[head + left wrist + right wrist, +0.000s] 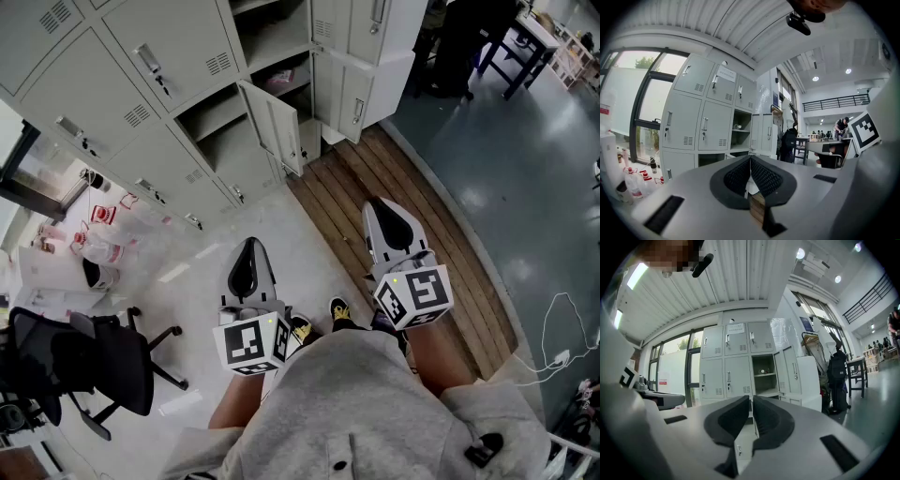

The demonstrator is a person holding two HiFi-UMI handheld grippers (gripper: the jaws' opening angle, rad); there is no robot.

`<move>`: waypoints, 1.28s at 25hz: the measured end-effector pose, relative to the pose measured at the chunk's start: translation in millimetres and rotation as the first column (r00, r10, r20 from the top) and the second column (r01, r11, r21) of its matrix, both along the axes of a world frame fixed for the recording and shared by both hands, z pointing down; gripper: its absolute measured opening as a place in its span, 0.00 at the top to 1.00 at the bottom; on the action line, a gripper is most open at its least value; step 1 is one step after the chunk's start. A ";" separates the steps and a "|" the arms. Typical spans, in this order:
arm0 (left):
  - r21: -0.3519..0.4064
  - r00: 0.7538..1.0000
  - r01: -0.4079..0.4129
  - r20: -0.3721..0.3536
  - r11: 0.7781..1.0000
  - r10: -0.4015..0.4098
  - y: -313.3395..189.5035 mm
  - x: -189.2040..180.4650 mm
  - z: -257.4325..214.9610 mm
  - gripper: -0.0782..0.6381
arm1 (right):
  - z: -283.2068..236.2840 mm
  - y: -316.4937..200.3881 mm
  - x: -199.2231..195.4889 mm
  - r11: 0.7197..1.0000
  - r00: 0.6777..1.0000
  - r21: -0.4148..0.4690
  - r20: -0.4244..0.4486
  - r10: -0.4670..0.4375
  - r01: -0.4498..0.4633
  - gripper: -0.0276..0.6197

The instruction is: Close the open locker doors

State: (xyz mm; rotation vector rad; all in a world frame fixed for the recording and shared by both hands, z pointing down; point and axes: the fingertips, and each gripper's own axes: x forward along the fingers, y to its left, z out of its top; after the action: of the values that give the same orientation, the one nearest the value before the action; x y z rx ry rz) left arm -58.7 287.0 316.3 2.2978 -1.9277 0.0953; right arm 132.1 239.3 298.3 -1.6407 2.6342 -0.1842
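Note:
A bank of grey lockers [141,84] stands ahead of me. A low door [272,127] hangs open toward me. Two stacked doors [352,94] further right are swung wide, baring empty shelves [272,47]. The left gripper view has the open compartments [740,133] and swung doors [766,136] past the jaws. The right gripper view has the open shelf [764,376] and doors [794,371]. My left gripper [247,246] [750,159] is shut and empty, well short of the lockers. My right gripper [380,204] [751,399] is shut with only a thin slit, holding nothing.
A black office chair [84,356] stands at my left. Bottles and clutter [98,244] lie on a white surface by the window. Wooden floorboards [403,206] run under my right side. A dark table [516,47] stands far right; a backpack [836,373] hangs beside the lockers.

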 end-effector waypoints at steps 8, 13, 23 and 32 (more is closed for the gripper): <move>-0.005 1.000 -0.019 0.009 1.000 0.019 6.5 -7.1 3.4 0.87 | 3.1 9.4 -13.6 1.000 1.000 -0.006 0.020 -0.010 0.010 0.89; -0.009 1.000 -0.012 0.011 1.000 0.012 13.3 -25.1 4.9 0.87 | 2.4 17.4 -29.6 1.000 1.000 -0.002 0.013 -0.009 0.009 0.89; -0.005 1.000 -0.003 0.016 1.000 0.003 26.2 -64.6 10.5 0.87 | 2.0 29.8 -72.1 1.000 1.000 0.007 -0.015 -0.022 0.022 0.89; 0.016 1.000 0.015 0.021 1.000 -0.015 34.4 -87.3 7.6 0.87 | 4.2 37.9 -98.4 0.999 0.999 0.007 -0.018 -0.038 0.038 0.89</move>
State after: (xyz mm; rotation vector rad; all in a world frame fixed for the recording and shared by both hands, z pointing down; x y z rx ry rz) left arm -146.0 321.4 323.9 2.3010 -1.9626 0.1044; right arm 33.7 277.2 302.6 -1.5987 2.6777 -0.1618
